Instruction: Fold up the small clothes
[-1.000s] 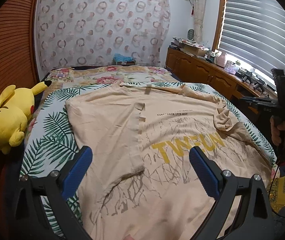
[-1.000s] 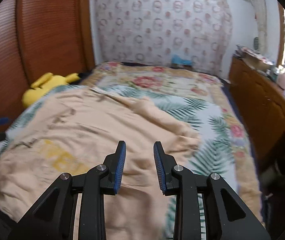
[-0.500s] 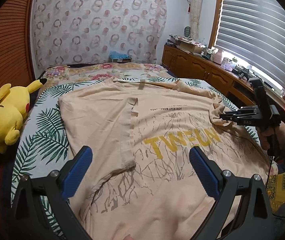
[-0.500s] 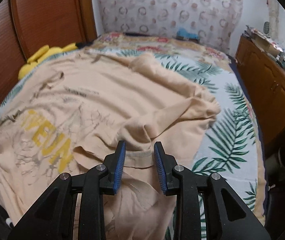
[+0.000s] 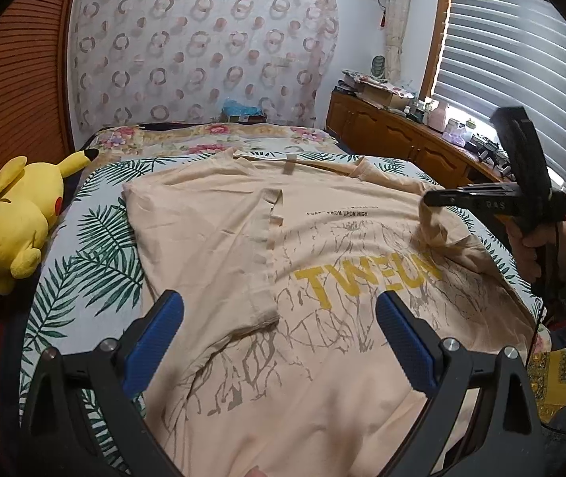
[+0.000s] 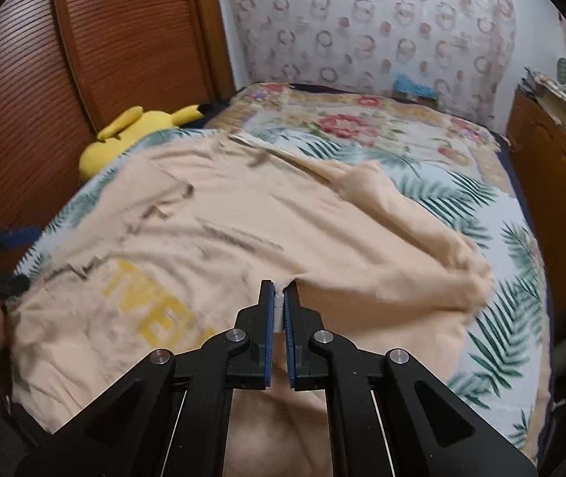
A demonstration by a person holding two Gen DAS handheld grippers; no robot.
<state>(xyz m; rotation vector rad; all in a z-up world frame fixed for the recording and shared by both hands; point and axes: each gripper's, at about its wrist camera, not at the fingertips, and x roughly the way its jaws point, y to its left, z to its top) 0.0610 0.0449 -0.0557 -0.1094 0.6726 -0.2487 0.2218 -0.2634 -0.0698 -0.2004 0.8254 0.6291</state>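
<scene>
A peach T-shirt (image 5: 322, 238) with yellow lettering lies spread on the bed, its left sleeve folded in over the body. My left gripper (image 5: 279, 318) is open and empty, hovering above the shirt's lower part. My right gripper (image 6: 279, 298) is shut on the shirt's right sleeve hem and lifts it off the bed; it also shows in the left wrist view (image 5: 428, 200) with the cloth hanging from its tip. The shirt (image 6: 211, 238) fills the right wrist view, blurred.
A yellow plush toy (image 5: 12, 214) lies at the bed's left edge by the wooden louvred doors (image 5: 16, 79). A wooden cabinet (image 5: 398, 139) with clutter runs along the right under the window blinds. The leaf-print bedsheet (image 5: 88, 262) shows around the shirt.
My right gripper has closed on the right sleeve hem and raised it, pulling the cloth inward over the shirt. My left gripper has stayed open and nearly still.
</scene>
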